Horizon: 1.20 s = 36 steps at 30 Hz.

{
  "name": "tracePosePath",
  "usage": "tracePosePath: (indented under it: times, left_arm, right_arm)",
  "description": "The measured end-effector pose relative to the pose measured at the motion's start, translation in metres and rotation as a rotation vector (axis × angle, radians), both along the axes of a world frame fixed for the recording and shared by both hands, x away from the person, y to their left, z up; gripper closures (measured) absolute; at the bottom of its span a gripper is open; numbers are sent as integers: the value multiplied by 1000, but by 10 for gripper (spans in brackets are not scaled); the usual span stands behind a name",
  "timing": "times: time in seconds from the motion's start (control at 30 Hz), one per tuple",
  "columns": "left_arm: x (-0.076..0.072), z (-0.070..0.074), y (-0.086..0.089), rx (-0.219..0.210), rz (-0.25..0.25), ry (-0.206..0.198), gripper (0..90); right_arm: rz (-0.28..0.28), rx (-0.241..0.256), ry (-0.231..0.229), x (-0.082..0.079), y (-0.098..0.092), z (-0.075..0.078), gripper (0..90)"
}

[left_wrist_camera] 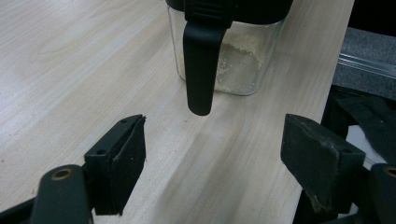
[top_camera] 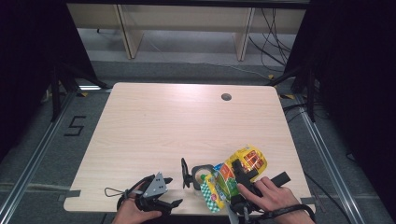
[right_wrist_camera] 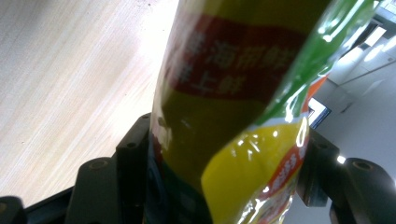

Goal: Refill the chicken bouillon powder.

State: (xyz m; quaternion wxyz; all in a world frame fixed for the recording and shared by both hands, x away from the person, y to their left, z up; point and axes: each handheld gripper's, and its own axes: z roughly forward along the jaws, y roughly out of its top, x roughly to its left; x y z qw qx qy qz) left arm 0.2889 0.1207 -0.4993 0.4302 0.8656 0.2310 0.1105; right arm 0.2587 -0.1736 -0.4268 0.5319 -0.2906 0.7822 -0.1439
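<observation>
A clear plastic container with a black rim and a hanging black latch stands near the table's front edge; pale crumbs lie inside it. A yellow, red and green snack bag is tilted with its lower end by the container's mouth. My right gripper is shut on the snack bag, which bulges between both jaws. My left gripper sits left of the container, open, with its jaws wide apart and nothing between them; the same gripper points at the container across bare wood.
The light wooden table has a round cable hole at the back right. A thin wire loop lies by the left hand at the front edge. Beyond the table are wooden furniture legs and floor cables.
</observation>
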Motion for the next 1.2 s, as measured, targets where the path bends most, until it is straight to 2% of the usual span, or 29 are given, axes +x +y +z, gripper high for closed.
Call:
tracePosePath:
  times: [0.07,0.1,0.27,0.3,0.37,0.4,0.43,0.5,0.57,0.77,0.83,0.87,0.93,0.97,1.03,1.07,1.1,1.2]
  left_arm:
    - [0,0,0,0,0,0,220]
    - [0,-1,0,-7,3,-8,220]
    - [0,-1,0,-12,3,-8,220]
    - [0,-1,0,-8,7,-10,220]
    - [0,-1,0,-16,10,-14,220]
    - [0,-1,0,-16,10,-14,220]
    - [0,-1,0,-15,7,-13,220]
    - [0,-1,0,-13,3,-11,220]
    - [0,-1,0,-13,3,-10,220]
    - [-1,-1,0,-11,10,-16,220]
    - [0,-1,0,-11,4,-10,220]
    - [-1,-1,0,-11,10,-15,220]
    - [0,-1,0,-8,7,-10,220]
    - [0,-1,0,-12,7,-16,220]
    - [-1,0,0,-5,10,-11,220]
    - [-1,-1,0,-11,11,-16,220]
    - [0,-1,0,-8,9,-12,220]
    - [0,-1,0,-16,9,-17,220]
  right_arm:
    - [17,-15,12,1,1,1,364]
    - [-5,1,14,0,0,0,365]
    - [-4,2,13,0,0,0,364]
    - [10,-6,13,1,1,0,364]
    - [-34,27,13,-1,-2,-1,365]
    - [-34,27,13,-1,-2,-1,365]
    - [-4,6,16,1,0,0,364]
    - [0,3,17,1,0,0,364]
    - [5,14,-5,0,-1,-1,364]
    - [9,5,2,0,-2,1,364]
    - [11,2,-22,0,-2,1,365]
    - [-7,-1,-9,0,-3,2,365]
    - [8,1,-23,0,-3,2,365]
    - [5,-9,-1,1,-3,3,365]
    - [-5,3,4,1,-3,2,365]
    - [33,-21,-17,2,-3,3,365]
    - [23,-24,-1,2,-3,3,365]
    - [13,3,-18,0,-3,1,365]
